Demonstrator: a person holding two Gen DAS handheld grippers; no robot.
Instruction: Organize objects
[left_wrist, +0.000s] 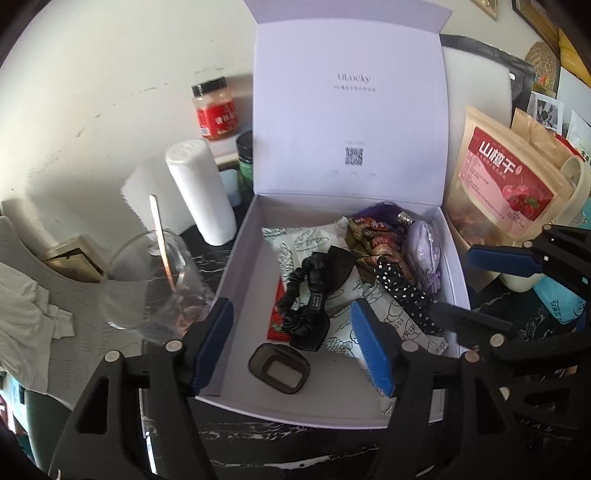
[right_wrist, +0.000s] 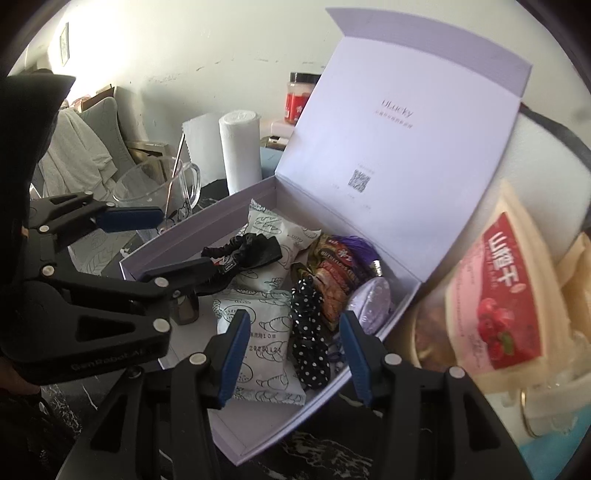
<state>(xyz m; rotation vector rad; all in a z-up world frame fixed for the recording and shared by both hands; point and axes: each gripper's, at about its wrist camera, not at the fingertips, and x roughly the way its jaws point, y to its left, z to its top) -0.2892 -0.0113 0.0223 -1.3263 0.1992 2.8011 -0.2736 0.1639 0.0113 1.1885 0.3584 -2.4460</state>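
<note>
Left gripper: jaws parted to a middling gap, nothing between the blue pads; it hangs over the near end of the box, above the small dark case.
Right gripper: jaws parted, a little narrower than the left's, gripping nothing; it hangs over the near right part of the box, with the polka-dot scrunchie and a snack packet seen through the gap but not pinched.
Box: pale lilac, lid standing upright at the back, set on a dark marbled tabletop.
Black scrunchie: lying in the middle of the box, across white printed snack packets.
Polka-dot scrunchie: just right of the black one, resting beside a brown wrapped snack.
Lilac pouch: against the right wall of the box.
Small dark case: on the box floor at the near end, apart from the rest.
Left of the box: a clear glass jug with a stick in it, a paper towel roll, a red-labelled jar by the wall.
Right of the box: a red-labelled fruit bag, standing up.
</note>
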